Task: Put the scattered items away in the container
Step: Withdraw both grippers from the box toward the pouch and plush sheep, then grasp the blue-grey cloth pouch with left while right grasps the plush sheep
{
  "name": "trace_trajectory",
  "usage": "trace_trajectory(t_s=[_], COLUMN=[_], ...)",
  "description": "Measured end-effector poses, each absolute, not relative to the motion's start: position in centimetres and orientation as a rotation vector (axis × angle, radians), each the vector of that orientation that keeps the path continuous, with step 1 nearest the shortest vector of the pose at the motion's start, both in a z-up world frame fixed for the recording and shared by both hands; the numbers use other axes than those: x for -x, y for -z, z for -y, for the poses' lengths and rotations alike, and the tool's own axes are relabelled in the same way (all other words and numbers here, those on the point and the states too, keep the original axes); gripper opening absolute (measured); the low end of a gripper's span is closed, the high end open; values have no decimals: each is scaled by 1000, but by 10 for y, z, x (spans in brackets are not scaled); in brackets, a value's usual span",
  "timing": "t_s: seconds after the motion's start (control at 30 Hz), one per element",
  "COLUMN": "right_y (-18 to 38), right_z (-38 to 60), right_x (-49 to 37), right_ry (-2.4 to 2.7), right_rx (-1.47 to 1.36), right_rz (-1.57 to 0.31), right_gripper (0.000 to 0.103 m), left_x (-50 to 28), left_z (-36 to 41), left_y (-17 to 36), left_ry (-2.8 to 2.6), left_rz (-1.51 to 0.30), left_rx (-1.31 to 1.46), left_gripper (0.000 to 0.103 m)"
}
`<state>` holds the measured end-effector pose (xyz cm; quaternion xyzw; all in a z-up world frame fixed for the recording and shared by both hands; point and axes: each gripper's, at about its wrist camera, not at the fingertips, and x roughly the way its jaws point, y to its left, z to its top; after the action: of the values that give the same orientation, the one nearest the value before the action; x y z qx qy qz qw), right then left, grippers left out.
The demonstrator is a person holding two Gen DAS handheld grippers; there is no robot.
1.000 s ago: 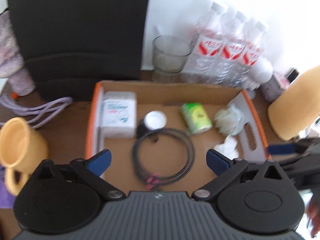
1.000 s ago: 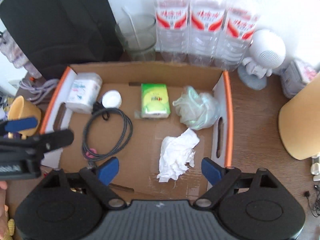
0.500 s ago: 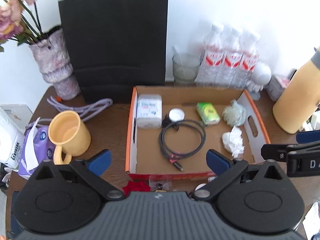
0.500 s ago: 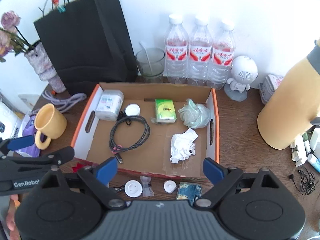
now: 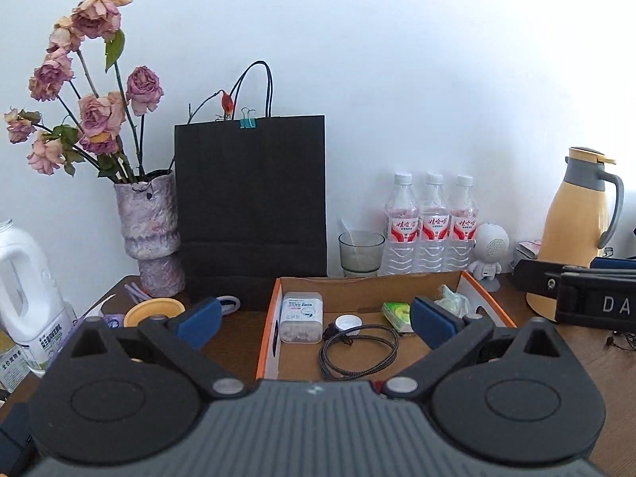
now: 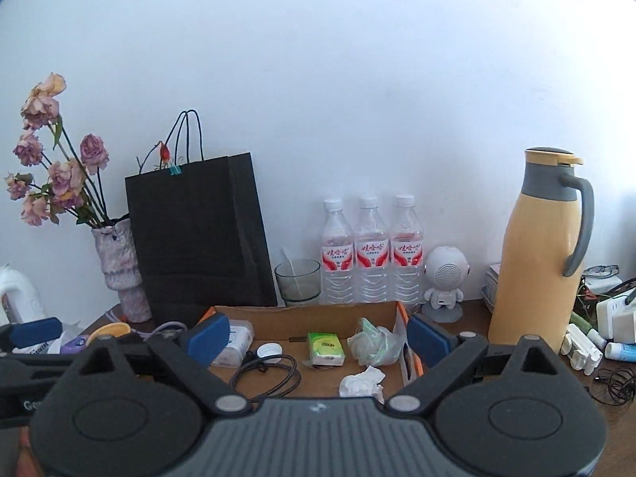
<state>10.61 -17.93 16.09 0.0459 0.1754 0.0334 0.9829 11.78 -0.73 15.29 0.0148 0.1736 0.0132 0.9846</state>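
Observation:
An open cardboard box with orange edges (image 5: 267, 334) (image 6: 401, 320) sits on the brown table. It holds a white floss box (image 5: 300, 317) (image 6: 238, 338), a white cap (image 5: 347, 322) (image 6: 267, 350), a coiled black cable (image 5: 359, 353) (image 6: 264, 375), a green tissue pack (image 5: 395, 312) (image 6: 325, 348), a pale green bag (image 5: 451, 301) (image 6: 373, 342) and crumpled white tissue (image 6: 362, 382). My left gripper (image 5: 316, 320) is open and empty, held back from the box. My right gripper (image 6: 318, 338) is open and empty, also held back.
A black paper bag (image 5: 252, 210) (image 6: 200, 234), a vase of dried roses (image 5: 153, 230), a glass (image 6: 297, 281), three water bottles (image 6: 371, 254), a white robot figure (image 6: 445, 278) and a yellow thermos (image 6: 536, 246) stand behind. A yellow mug (image 5: 153, 310) and white jug (image 5: 28, 290) stand left.
Both grippers have pulled back from over the box and tilted up to look level, so the wall and tall items now fill the views. Small items in front of the box have gone from sight.

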Motion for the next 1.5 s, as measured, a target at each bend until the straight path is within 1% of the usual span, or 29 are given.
trace_trajectory(t_s=[0.13,0.2,0.27,0.37,0.47,0.57,0.63,0.67,0.7,0.73,0.77,0.83,0.87,0.9,1.0,1.07,1.13,1.17,1.2,1.23,1.27,1.37,1.43,1.47,1.5], right_y=[-146,-132,-112,-83,-62,-45,-36,-33,-32,-33,-33,-32,-31,-30,-28,-23,-18,-15,-12,-9,-7,-2,-1,0,0], right_z=[176,178,179,181,186,183,180,181,184,190,196,209,214,217,220,218,216,215,214,214,213,214,214,215,216], right_x=[-59,-24,14,50,75,87,85,81,77,71,64,45,35,26,2,-13,-28,-36,-42,-47,-52,-57,-56,-55,-52], right_ry=[-87,-124,-136,-107,-82,-53,-17,-6,-2,-2,-4,-14,-16,-18,-60,-86,-109,-124,-140,-157,-171,-181,-182,-177,-172], right_rx=[-70,-61,-40,-35,-60,0,82,112,120,112,94,63,60,65,91,121,157,171,180,183,181,156,125,108,91], right_rz=[-331,-284,-225,-261,-316,-366,-400,-418,-432,-451,-475,-529,-550,-564,-590,-613,-640,-657,-675,-689,-703,-713,-708,-705,-701], right_gripper=[96,103,103,103,103,103,103,101,101,100,99,92,87,87,87,82,80,77,75,71,60,56,55,54,54], left_x=[-62,-26,4,39,65,74,65,60,56,52,46,31,23,14,-12,-28,-46,-54,-63,-71,-79,-98,-102,-100,-97], left_z=[-6,-13,-19,-25,-29,-27,-23,-23,-24,-25,-26,-29,-29,-30,-28,-24,-21,-21,-23,-23,-23,-16,-5,1,6], left_y=[-134,-120,-102,-70,-53,-47,-44,-44,-44,-44,-44,-42,-40,-38,-31,-25,-19,-16,-13,-11,-8,-1,4,6,8], left_ry=[31,63,59,1,16,75,79,73,74,85,97,108,114,124,142,135,117,109,107,99,90,113,118,105,102], left_rz=[-330,-308,-303,-347,-393,-407,-443,-459,-464,-470,-483,-525,-550,-574,-627,-649,-681,-696,-706,-708,-712,-749,-741,-725,-699], left_rx=[6,19,12,9,19,-15,-51,-52,-41,-27,-18,-4,3,11,19,-6,-13,3,25,46,61,64,21,-22,-54], left_gripper=[103,103,103,103,103,103,103,103,102,94,90,74,71,68,69,70,73,75,83,88,88,86,82,78,69])
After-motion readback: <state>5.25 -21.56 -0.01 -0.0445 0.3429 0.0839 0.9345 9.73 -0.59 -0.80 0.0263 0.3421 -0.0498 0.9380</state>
